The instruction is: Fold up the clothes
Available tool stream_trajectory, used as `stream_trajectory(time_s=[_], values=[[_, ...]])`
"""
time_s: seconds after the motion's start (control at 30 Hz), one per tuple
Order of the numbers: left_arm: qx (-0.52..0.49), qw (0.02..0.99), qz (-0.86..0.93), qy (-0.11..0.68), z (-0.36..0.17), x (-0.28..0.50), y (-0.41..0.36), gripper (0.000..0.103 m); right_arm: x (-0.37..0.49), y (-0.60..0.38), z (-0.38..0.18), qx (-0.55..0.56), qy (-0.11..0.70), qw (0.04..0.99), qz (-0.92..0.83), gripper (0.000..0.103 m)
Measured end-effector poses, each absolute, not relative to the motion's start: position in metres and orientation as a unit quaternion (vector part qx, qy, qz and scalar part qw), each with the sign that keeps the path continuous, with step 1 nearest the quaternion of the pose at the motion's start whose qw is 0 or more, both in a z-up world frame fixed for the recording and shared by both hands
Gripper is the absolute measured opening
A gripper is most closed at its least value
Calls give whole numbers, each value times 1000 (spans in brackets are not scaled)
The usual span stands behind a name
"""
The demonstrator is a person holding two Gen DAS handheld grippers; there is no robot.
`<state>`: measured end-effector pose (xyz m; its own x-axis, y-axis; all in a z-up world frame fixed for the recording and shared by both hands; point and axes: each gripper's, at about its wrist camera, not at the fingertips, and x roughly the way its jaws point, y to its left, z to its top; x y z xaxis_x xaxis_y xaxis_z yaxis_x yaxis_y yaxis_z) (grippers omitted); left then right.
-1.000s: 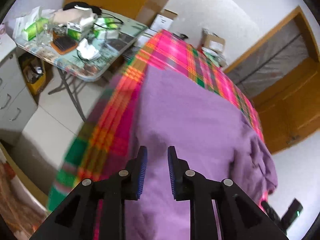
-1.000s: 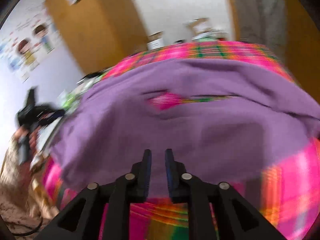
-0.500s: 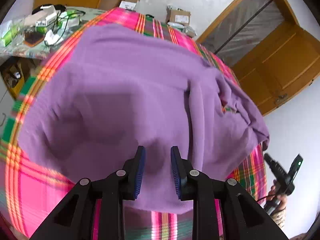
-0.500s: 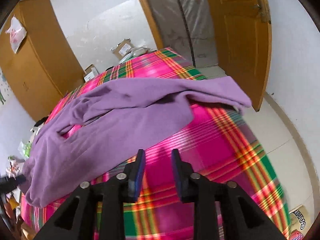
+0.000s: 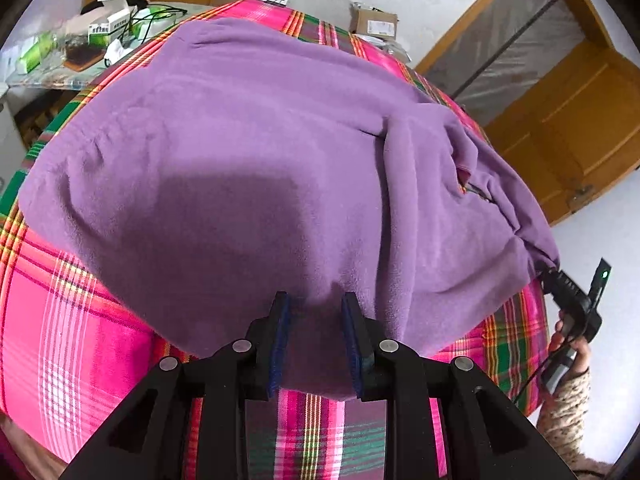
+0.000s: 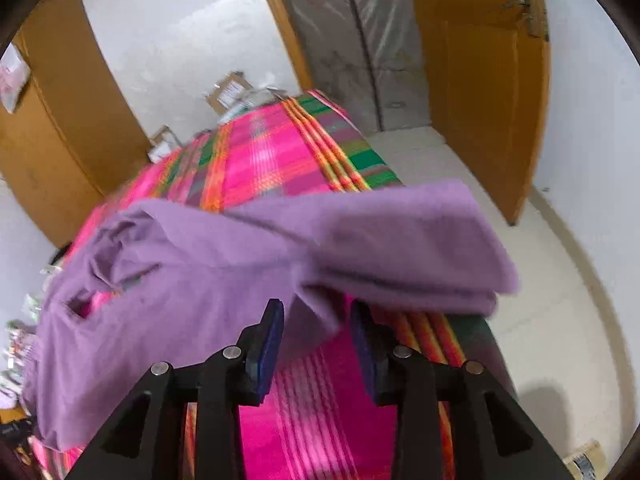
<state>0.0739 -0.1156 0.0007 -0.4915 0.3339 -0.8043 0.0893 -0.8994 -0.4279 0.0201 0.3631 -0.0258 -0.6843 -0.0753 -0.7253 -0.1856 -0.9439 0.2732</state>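
Plaid bedcover (image 5: 60,332) under purple garment (image 5: 248,152); hem between parted left jaws; right jaws opening, fabric between.

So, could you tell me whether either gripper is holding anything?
Nothing is held: the purple garment lies between both grippers' open fingers, and the right's are still opening.

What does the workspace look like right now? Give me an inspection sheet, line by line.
Surface: plaid cloth covering the table, pink with green and orange stripes.
Job's things: purple fleece garment spread flat; one sleeve lies toward the table edge.
Clutter: side table with boxes.
Grippers: left gripper open, garment hem between the pads; right gripper opening, over the garment's edge.
Cables: dark wires among the boxes.
Surroundings: wooden door, cardboard boxes on the floor.
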Motion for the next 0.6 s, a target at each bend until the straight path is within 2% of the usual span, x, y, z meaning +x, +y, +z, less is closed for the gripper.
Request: stream_trajectory(time_s=[0.03, 0.07, 0.1, 0.17, 0.6], values=[[-498, 71, 837, -214, 1, 73, -115, 27, 16, 362, -26, -394, 160, 32, 905, 35], [-498, 70, 837, -215, 0, 73, -115, 27, 13, 362, -26, -393, 156, 34, 906, 28], [-498, 68, 837, -216, 0, 72, -114, 27, 12, 361, -27, -393, 156, 33, 906, 12], [-497, 66, 838, -216, 1, 71, -114, 27, 14, 361, -25, -389, 157, 26, 907, 4], [-493, 72, 837, -224, 0, 71, -124, 27, 79, 388, 12, -317, 189, 45, 928, 2]])
